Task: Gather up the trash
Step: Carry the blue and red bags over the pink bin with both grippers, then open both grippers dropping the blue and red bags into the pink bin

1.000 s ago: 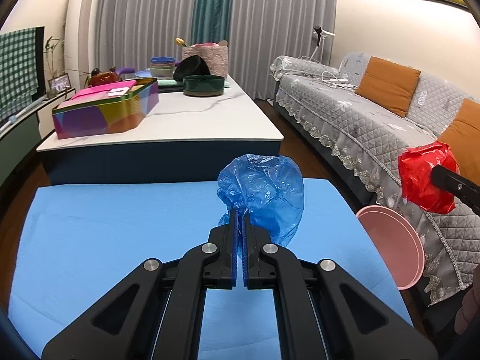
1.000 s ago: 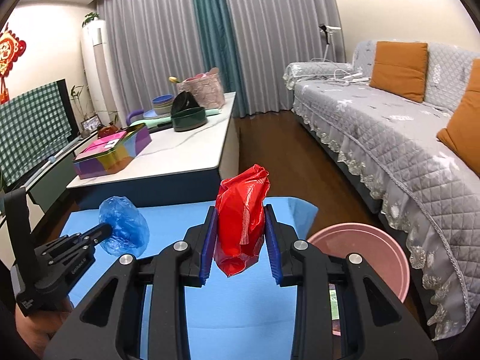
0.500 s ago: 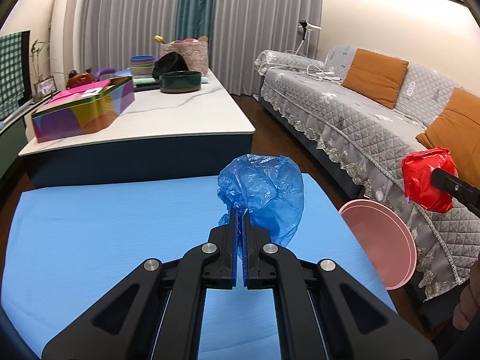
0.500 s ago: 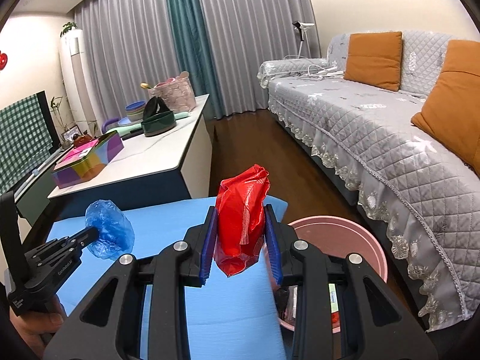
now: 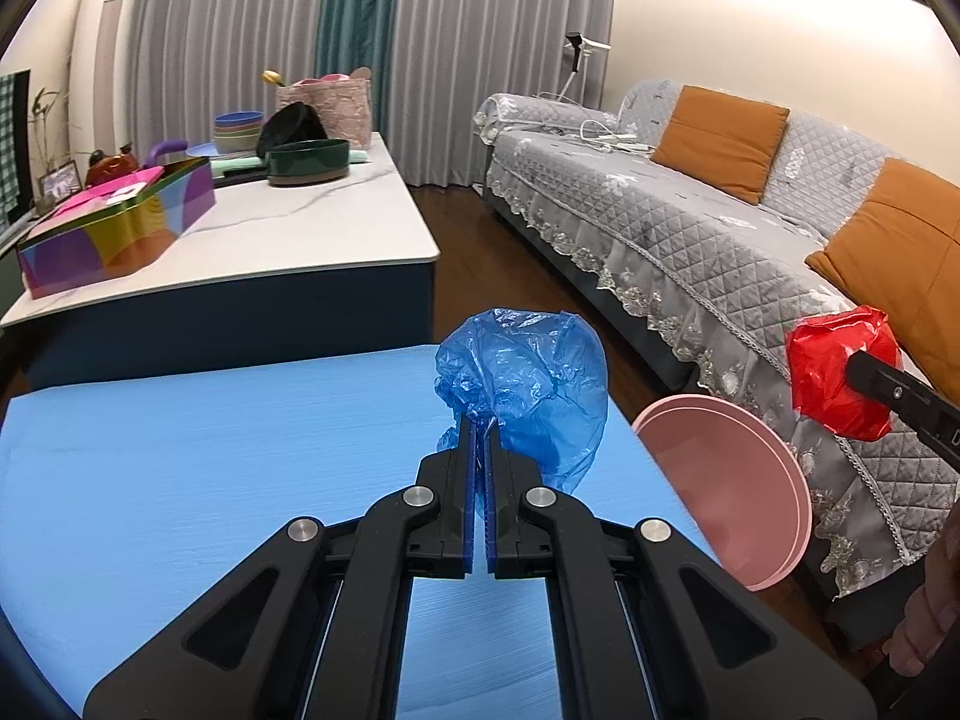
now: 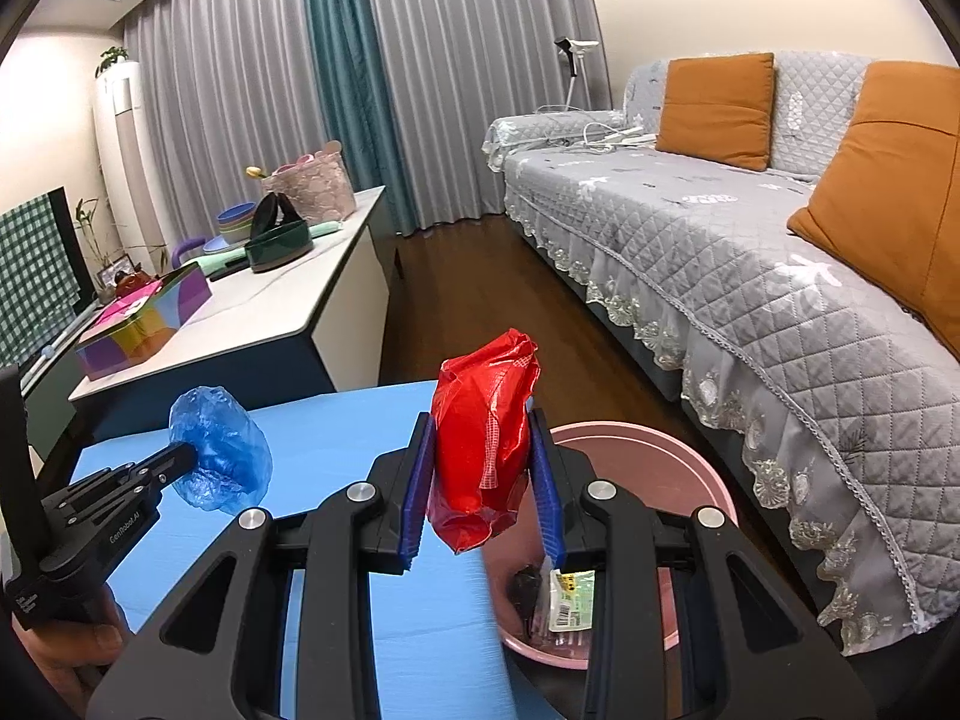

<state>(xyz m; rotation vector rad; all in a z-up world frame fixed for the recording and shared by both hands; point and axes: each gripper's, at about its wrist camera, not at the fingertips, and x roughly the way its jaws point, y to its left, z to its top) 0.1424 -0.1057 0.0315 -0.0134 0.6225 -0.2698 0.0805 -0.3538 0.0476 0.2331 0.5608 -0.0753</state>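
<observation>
My left gripper (image 5: 480, 429) is shut on a crumpled blue plastic bag (image 5: 528, 384), held above the right part of the blue mat (image 5: 210, 450). In the right wrist view the same blue plastic bag (image 6: 219, 459) hangs from the left gripper (image 6: 186, 453) at the left. My right gripper (image 6: 483, 426) is shut on a crumpled red plastic bag (image 6: 483, 444), which hangs by the near rim of the pink bin (image 6: 690, 480). The bin stands on the floor to the right of the mat and holds some wrappers (image 6: 564, 600). In the left wrist view the red plastic bag (image 5: 840, 372) shows above the pink bin (image 5: 732, 480).
A grey quilted sofa (image 6: 750, 252) with orange cushions (image 6: 714, 102) runs along the right. Beyond the mat stands a white-topped table (image 5: 288, 234) with a colourful box (image 5: 120, 222), bowls (image 5: 306, 162) and a basket (image 5: 327, 105). Dark wooden floor (image 6: 480, 288) lies between table and sofa.
Both grippers have moved right, toward the pink bin, each keeping hold of its bag. The bin now shows larger and closer under the right gripper.
</observation>
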